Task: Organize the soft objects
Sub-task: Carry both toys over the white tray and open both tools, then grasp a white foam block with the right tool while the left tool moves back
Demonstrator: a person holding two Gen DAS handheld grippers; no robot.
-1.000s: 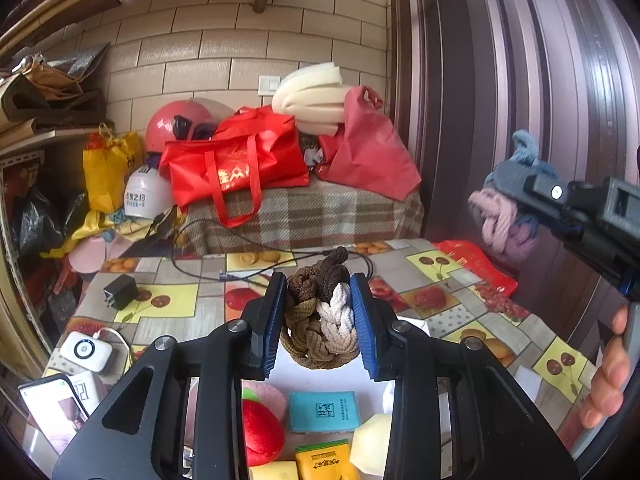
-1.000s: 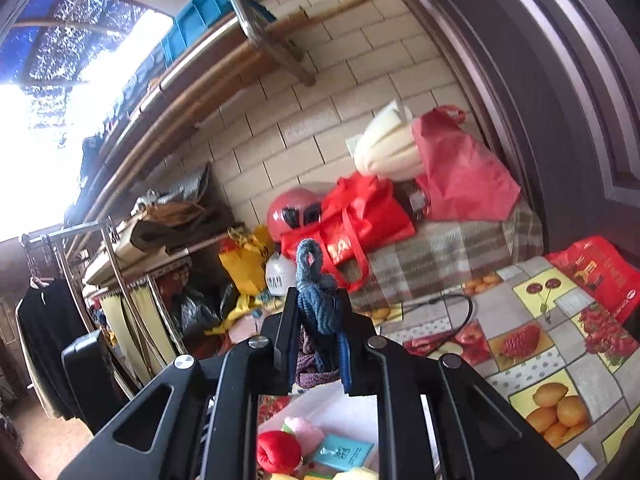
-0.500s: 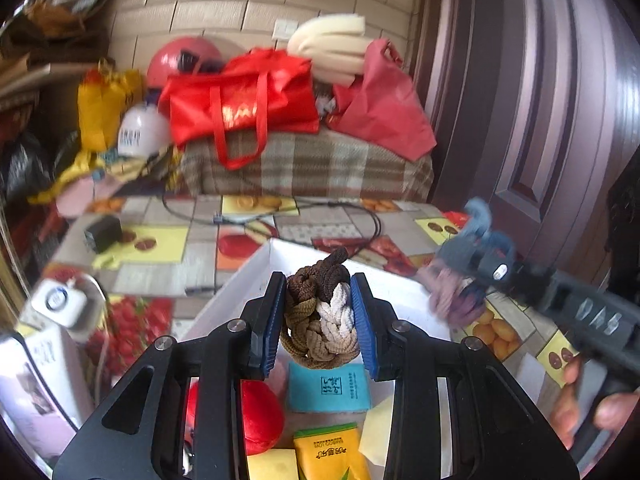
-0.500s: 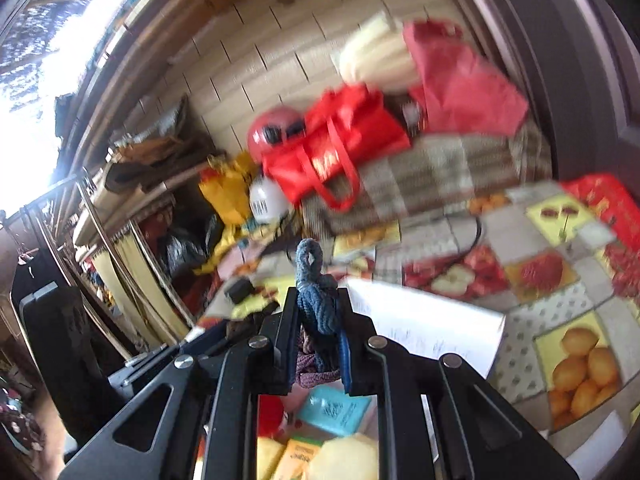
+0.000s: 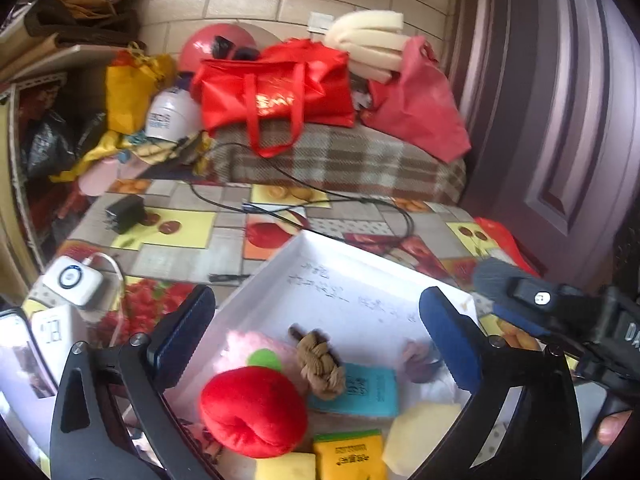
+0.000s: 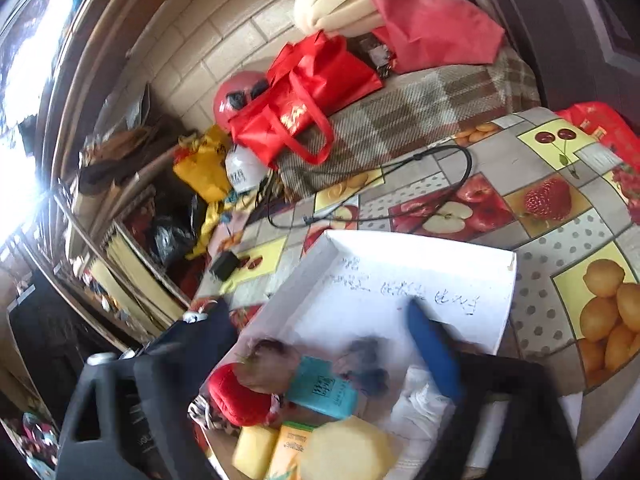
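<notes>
A: The box is white with dark handwriting; inside, a red plush fruit with a green leaf, a tan and brown knotted rope, a teal packet

B: And the blurred blue-grey rope?

A: Beside the teal. The tablecloth is a fruit patchwork: cherries, strawberry, apples, lemons. Behind, a red tote on brown plaid cloth

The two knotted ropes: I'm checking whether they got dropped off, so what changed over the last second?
Both grippers came down over the white box and their jaws have just been opening. The left gripper let go of the brown knotted rope; the right gripper released the blue knotted rope. Both ropes lie inside. The red plush stayed put.
</notes>
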